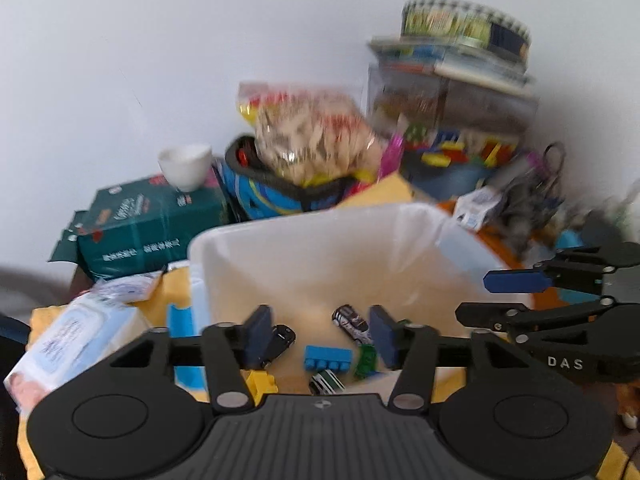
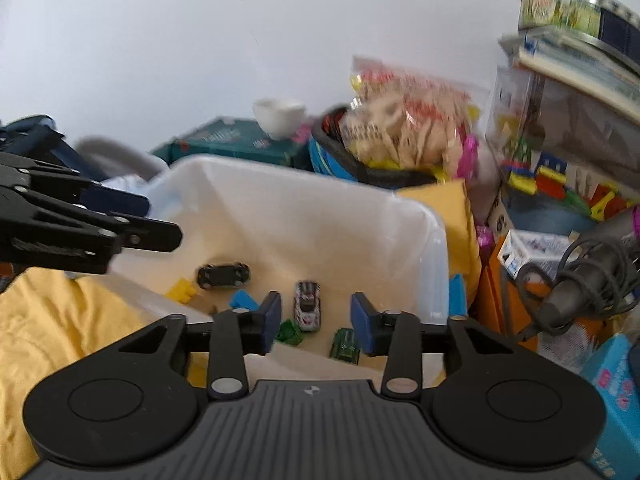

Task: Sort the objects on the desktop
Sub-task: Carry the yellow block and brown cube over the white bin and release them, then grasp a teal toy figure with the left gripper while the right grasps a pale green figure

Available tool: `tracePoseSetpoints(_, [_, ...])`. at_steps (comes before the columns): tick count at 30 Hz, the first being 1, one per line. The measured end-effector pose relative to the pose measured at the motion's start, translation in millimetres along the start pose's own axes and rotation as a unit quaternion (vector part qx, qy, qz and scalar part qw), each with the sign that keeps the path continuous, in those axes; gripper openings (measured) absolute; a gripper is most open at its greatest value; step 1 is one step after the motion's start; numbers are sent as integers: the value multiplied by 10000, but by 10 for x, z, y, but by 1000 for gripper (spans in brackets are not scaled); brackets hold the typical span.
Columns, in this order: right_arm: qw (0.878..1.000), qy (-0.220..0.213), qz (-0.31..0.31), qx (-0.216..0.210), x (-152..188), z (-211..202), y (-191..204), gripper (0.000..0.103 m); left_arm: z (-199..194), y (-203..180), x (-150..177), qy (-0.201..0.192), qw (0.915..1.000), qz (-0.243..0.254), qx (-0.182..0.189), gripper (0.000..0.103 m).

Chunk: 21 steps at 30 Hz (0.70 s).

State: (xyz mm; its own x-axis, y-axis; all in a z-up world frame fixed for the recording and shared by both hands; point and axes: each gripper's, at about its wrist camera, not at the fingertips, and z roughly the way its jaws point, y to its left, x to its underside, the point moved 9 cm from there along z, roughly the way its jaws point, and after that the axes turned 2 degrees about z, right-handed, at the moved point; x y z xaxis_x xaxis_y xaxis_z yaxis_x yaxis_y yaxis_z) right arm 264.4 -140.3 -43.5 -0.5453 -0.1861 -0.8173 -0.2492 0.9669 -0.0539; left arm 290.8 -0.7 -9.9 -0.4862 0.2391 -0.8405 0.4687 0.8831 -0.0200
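A white plastic bin (image 1: 304,240) stands on a yellow cloth, and both grippers hover over its near rim. On the bin floor lie a black toy car (image 1: 282,338), a white toy car (image 1: 354,322), a blue brick (image 1: 327,358), a green toy car (image 1: 366,362), a green-and-white car (image 1: 326,384) and a yellow brick (image 1: 262,384). My left gripper (image 1: 320,336) is open, with nothing between its blue pads. My right gripper (image 2: 317,320) is also open and empty, above the white toy car (image 2: 307,306) and two green toys (image 2: 344,344). The black toy car (image 2: 223,275) lies further left.
Behind the bin are a green box (image 1: 152,224) with a white cup (image 1: 186,166) on it, a snack bag (image 1: 316,132) in a blue basket, and a clear tub of bricks (image 1: 460,152) under books and a tin. A wipes pack (image 1: 76,340) lies left. A corded hair dryer (image 2: 580,284) lies right.
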Motion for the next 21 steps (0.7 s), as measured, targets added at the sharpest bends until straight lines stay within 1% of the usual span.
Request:
tracePoseSetpoints(2, [9999,-59,-82,-88,44,-167,53,45,-217,-24,81,-167,9999,4,10,62])
tracePoseSetpoints(4, [9996,12,-134,-245,150,-293,138,45,-397,-73,270,-166,9998,-3,75,62])
tracePoseSetpoints(7, [9978,260,-396,-461,444,-417,322,45,-466,-168,716,223,9996,-94,132,62])
tracePoseSetpoints(8, [9960,380,-569,-581,574,-441,408,44,-457,-200,890,430,9989,-121,166,62])
tracePoseSetpoints(9, [9928,548,-754,-751,722,-453,508,43,-442,-245,1091,705,9973,-109,197,62])
tracePoseSetpoints(11, [9837,945,-1044,-1118,1027,-478,713,40,-453,-339,1358,1023,9944,35,264,62])
tracePoseSetpoints(13, [9730,1244,-1310,-1439,1290,-519,909,40,-467,-410,1566,1252,9916,147,275,62])
tracePoseSetpoints(15, [9646,1462,-1498,-1604,1476,-513,1045,40,-475,-445,1684,1395,9896,144,311,62])
tracePoseSetpoints(16, [9620,1527,-1582,-1620,1546,-490,1097,40,-483,-454,1721,1421,9893,140,313,62])
tracePoseSetpoints(19, [9592,1623,-1661,-1610,1637,-359,1157,41,-504,-446,1750,1471,9886,90,308,62])
tracePoseSetpoints(21, [9611,1632,-1711,-1430,1659,-256,1128,41,-508,-451,1735,1465,9886,99,323,62])
